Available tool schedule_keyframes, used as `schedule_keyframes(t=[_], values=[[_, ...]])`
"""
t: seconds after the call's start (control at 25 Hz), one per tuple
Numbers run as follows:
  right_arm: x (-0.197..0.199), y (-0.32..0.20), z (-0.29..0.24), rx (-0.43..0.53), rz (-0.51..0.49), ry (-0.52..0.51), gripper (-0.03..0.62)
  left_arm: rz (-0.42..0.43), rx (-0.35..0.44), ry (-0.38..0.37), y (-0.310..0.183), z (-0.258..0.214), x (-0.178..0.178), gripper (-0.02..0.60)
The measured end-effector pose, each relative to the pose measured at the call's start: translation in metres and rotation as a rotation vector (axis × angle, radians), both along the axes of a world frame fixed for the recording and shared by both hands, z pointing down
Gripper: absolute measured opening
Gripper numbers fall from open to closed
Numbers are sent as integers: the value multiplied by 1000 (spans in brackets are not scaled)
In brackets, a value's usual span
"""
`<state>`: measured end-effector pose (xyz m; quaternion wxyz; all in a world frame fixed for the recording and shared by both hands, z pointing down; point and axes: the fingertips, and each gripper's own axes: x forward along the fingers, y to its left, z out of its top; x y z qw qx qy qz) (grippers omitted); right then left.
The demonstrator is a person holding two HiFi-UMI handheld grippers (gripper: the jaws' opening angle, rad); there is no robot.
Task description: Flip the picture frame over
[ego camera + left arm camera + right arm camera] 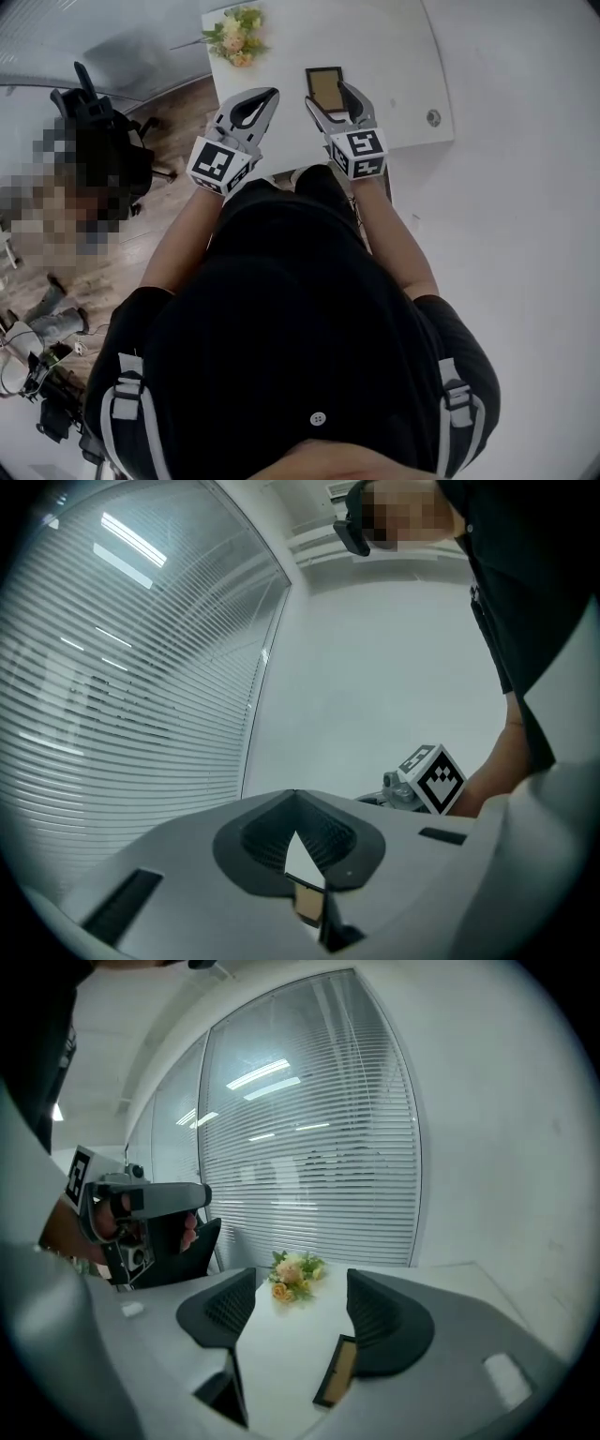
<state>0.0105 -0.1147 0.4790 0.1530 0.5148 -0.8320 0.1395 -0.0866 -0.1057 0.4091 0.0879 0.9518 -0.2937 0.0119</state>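
Head view: we look from above, steeply down past the person's torso (300, 309), onto the white table (398, 56). Left gripper view: we sit close behind its jaws, tilted up toward wall (375, 667) and window blinds (112, 667), the other gripper's marker cube (433, 778) at our right. Right gripper view: we ride low over the table, facing flowers (292, 1277) and blinds; flowers, table and picture frame (337, 1371) also show in the head view.
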Motion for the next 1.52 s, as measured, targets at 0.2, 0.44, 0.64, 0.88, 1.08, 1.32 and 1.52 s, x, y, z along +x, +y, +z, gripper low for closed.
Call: schedule_keyframes(t=[0.2, 0.44, 0.64, 0.88, 1.08, 1.32, 1.52], values=[[11, -20, 33, -45, 69, 16, 301, 0, -23, -7, -15, 16, 5, 3], [30, -35, 75, -93, 146, 45, 270, -18, -39, -31, -32, 37, 13, 3], [31, -44, 105, -122, 163, 69, 264, -29, -59, -50, -43, 58, 19, 3], [26, -48, 149, -200, 175, 85, 238, -29, -88, -61, -50, 84, 26, 3], [27, -48, 182, -267, 199, 84, 215, -32, -111, -71, -53, 101, 32, 3], [32, -49, 208, -345, 223, 110, 193, -40, -133, -76, -54, 117, 35, 3], [33, -53, 227, -388, 220, 131, 176, -45, -146, -80, -55, 127, 37, 3]])
